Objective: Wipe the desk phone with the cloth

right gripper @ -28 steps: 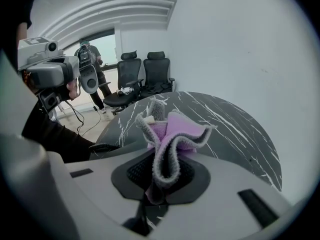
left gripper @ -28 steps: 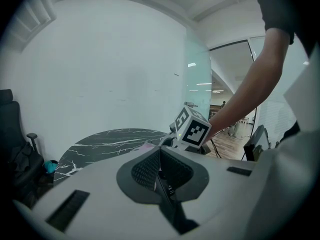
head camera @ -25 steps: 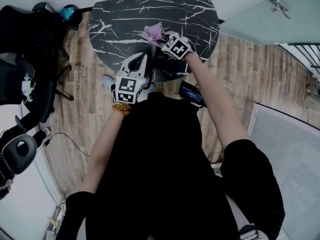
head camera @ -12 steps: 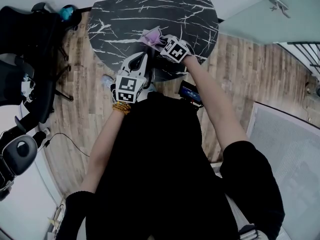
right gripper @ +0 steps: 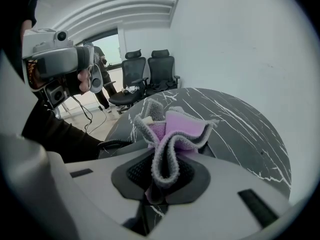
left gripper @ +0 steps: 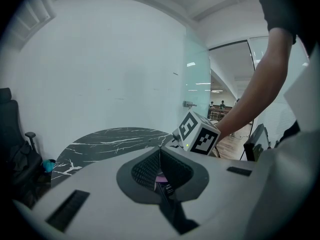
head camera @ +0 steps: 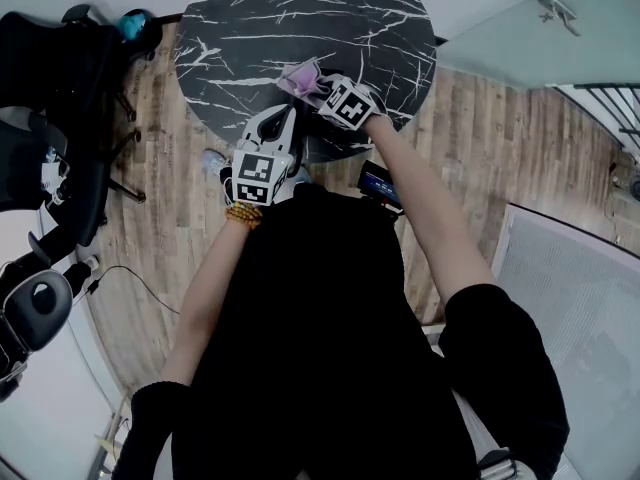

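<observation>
Half done at best, I'd guess: my right gripper [right gripper: 154,183] is clamped on the bunched lilac-and-grey microfibre cloth [right gripper: 172,134] just over the dark desk phone [head camera: 325,130] at the round black marble table's [head camera: 300,18] near edge, with my left gripper [left gripper: 160,170] alongside, jaws pressed together on nothing.

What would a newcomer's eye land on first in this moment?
The bunched purple cloth with its grey edge stands out first, pinched in the right gripper. Behind it spreads the round black table, veined in white, at the top of the head view.
</observation>
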Demonstrator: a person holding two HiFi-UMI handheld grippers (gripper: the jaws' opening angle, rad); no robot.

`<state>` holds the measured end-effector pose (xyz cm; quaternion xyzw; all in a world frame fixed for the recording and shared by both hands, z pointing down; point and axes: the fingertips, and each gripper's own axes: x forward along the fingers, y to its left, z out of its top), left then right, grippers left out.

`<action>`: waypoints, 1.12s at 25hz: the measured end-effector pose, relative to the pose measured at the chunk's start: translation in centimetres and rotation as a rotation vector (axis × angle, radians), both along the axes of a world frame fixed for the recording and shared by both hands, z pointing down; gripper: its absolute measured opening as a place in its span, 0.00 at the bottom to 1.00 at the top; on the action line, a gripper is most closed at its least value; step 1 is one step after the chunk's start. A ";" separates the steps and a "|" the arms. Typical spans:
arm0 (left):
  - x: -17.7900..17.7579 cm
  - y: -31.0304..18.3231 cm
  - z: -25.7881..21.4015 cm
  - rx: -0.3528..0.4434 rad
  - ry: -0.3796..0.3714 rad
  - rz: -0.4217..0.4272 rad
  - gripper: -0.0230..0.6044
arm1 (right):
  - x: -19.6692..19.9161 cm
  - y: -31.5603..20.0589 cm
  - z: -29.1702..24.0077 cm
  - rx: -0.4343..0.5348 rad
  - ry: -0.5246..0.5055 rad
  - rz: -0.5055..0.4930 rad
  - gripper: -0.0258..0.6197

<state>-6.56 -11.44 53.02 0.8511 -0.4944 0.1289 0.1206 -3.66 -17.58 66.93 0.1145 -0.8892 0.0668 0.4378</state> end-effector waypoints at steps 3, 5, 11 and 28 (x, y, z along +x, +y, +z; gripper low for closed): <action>0.1 0.0 0.1 -0.003 -0.002 0.002 0.06 | 0.0 0.3 0.0 -0.002 0.001 0.002 0.13; 0.1 0.0 0.2 -0.005 -0.004 0.005 0.06 | -0.1 0.5 0.1 -0.007 0.001 0.001 0.12; 0.4 0.1 0.3 -0.010 -0.010 0.018 0.06 | -0.1 1.1 0.3 -0.017 -0.002 0.002 0.13; 0.5 0.2 0.8 -0.020 -0.016 0.018 0.06 | -0.1 3.1 1.3 -0.052 0.013 -0.038 0.13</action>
